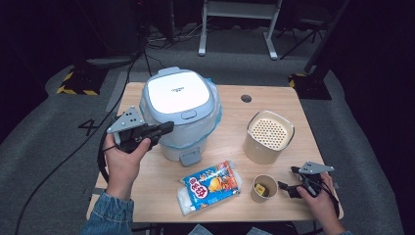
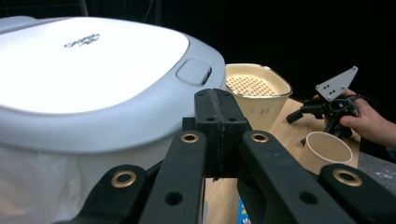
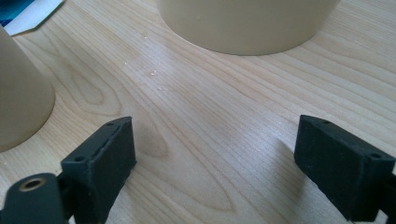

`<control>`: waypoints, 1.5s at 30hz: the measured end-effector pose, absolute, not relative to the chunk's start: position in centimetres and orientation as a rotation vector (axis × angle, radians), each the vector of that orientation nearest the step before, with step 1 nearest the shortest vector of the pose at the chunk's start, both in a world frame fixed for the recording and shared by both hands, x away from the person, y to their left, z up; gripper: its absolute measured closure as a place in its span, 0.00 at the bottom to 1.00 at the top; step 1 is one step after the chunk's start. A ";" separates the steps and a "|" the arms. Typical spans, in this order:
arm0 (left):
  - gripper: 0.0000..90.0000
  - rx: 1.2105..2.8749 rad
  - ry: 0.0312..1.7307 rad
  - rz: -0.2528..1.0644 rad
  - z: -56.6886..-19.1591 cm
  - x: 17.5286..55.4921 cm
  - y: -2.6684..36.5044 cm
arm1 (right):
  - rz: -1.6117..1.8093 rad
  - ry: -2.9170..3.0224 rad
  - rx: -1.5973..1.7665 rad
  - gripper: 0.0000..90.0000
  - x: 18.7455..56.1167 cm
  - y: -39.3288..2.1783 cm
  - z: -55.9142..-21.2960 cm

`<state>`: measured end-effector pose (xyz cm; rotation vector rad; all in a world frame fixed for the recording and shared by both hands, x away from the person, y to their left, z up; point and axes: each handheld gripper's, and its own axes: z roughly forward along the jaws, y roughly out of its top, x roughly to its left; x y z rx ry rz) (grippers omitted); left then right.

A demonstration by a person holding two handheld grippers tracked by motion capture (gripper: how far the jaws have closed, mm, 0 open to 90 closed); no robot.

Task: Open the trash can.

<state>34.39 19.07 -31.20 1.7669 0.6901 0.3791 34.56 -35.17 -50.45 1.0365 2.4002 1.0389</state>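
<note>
Left gripper (image 1: 164,128) pressed together with nothing between the pads, held against the front left flank of the rice cooker (image 1: 178,110), tips level with the rim just under the white lid (image 2: 88,65). Lid release button (image 2: 194,72) just beyond the tips in the left gripper view, at the lid's front edge. Cooker standing at the back left of the desk (image 1: 161,188), wrapped in a clear bag (image 1: 214,122).

Likely step: pressing that button to pop the lid. Best done with the closed tips as one blunt finger: lift slightly over the rim, centre on the button, push straight down and inward, not sideways, so as not to skid off the glossy lid or shove the cooker back. Keep clear of the loose bag so it does not snag.

Right gripper (image 1: 288,188) spread wide, empty, resting low on the desk far right of the cooker, beside the paper cup (image 1: 265,188) and in front of the perforated beige basket (image 1: 269,136). Snack packet (image 1: 211,186) lying in front of the cooker.
</note>
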 end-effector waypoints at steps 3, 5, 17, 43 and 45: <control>1.00 1.782 0.684 0.393 -30.8 34.8 18.4 | 1.039 2.398 1.040 0.14 34.5 -35.2 -50.5; 1.00 1.787 0.685 0.394 -30.6 35.1 18.0 | 1.038 2.398 1.040 0.14 34.5 -35.2 -50.5; 1.00 1.836 0.682 0.425 -29.1 36.9 16.1 | 1.038 2.398 1.040 0.14 34.5 -35.2 -50.5; 1.00 1.965 0.727 0.491 -28.5 37.5 13.9 | 1.039 2.398 1.041 0.14 34.5 -35.2 -50.5; 1.00 1.968 0.729 0.496 -28.5 37.5 13.8 | 1.039 2.398 1.040 0.14 34.5 -35.2 -50.5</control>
